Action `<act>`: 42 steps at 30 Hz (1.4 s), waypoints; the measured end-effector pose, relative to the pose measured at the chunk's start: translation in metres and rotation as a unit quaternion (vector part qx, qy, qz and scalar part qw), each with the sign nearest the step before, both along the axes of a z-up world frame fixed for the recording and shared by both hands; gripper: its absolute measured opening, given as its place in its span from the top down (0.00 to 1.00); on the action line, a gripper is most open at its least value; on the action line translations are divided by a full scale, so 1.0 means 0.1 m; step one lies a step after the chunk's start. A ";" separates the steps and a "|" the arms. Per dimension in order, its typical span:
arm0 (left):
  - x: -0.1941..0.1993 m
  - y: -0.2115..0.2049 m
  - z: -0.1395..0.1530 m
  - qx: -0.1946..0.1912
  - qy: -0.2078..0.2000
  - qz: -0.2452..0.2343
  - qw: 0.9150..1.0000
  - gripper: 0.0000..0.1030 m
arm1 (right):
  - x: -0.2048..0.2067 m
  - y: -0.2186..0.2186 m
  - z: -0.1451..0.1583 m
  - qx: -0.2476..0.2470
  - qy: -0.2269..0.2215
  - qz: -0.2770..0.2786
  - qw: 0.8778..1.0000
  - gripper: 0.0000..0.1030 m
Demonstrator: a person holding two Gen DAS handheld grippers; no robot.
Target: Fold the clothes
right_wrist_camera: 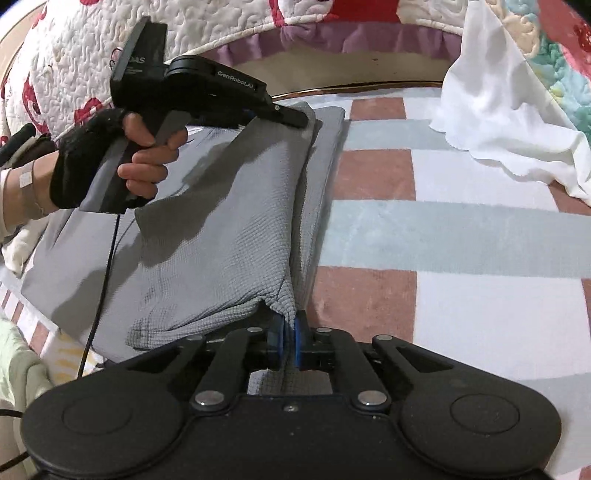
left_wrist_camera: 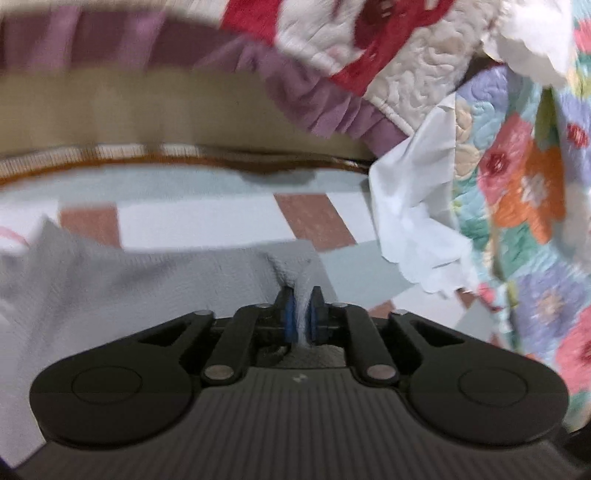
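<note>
A grey waffle-knit garment lies part-folded on a checked blanket. My right gripper is shut on its near corner, and the cloth bunches between the blue pads. My left gripper, held by a hand in a black fingerless glove, grips the far corner of the same folded edge. In the left wrist view the grey garment is pinched as a bunched ridge between the blue pads of the left gripper.
A white cloth lies crumpled at the far right of the blanket, seen also as the white cloth. A red-and-white quilt and a floral quilt hang behind. A black cable trails from the left gripper's handle.
</note>
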State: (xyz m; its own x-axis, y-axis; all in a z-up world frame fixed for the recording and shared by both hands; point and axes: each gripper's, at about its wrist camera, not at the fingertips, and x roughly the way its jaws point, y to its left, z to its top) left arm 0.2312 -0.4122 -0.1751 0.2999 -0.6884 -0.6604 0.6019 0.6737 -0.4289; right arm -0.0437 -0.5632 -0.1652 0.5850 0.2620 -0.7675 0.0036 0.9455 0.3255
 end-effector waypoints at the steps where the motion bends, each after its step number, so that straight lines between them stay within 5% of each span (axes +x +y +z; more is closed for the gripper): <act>1: -0.05 0.01 0.07 0.009 -0.028 0.002 1.000 0.63 | 0.00 -0.01 0.00 0.001 0.000 0.002 1.000 0.95; 5: -0.18 0.20 0.32 0.026 -0.075 0.000 0.997 0.54 | -0.03 -0.10 0.09 0.032 -0.022 0.011 0.999 0.84; 7: -0.20 0.38 0.34 0.032 -0.051 0.010 0.998 0.54 | -0.05 -0.16 0.20 0.064 -0.051 0.003 0.997 0.81; 10: -0.31 0.61 0.27 0.079 -0.029 0.006 0.996 0.54 | -0.14 -0.17 0.38 0.079 -0.100 -0.012 0.992 0.58; 14: -0.59 0.92 0.15 0.148 -0.040 -0.010 0.988 0.54 | -0.19 -0.02 0.46 0.044 -0.147 0.002 0.988 0.58; 17: -0.77 1.16 0.09 0.166 -0.064 0.012 0.984 0.54 | -0.10 0.18 0.39 0.031 -0.160 0.025 0.986 0.58; 22: -0.97 1.19 0.06 0.224 -0.122 -0.001 0.967 0.47 | 0.16 0.62 0.18 0.017 -0.140 0.061 0.988 0.58; 27: -1.15 1.17 0.14 0.285 -0.182 -0.009 0.941 0.47 | 0.11 1.04 -0.10 -0.113 -0.130 0.135 0.976 0.55; 29: -1.20 1.26 0.14 0.289 -0.170 0.009 0.942 0.47 | 0.11 1.05 -0.09 -0.112 -0.132 0.150 0.973 0.54; 36: -1.36 2.10 0.31 0.278 -0.122 0.063 0.951 0.46 | 0.13 0.89 -0.04 -0.012 -0.109 0.178 0.978 0.50; 42: -1.38 3.37 0.49 0.261 -0.096 0.218 0.935 0.43 | 0.12 0.87 0.13 0.070 -0.120 0.125 0.982 0.50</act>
State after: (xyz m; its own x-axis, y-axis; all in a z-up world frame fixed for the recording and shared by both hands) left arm 0.0936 -0.0753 -0.1261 0.6247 -0.0718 -0.7775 0.2537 0.9604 0.1152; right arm -0.0314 -0.4767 -0.1526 0.6492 0.5132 -0.5615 -0.3151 0.8533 0.4156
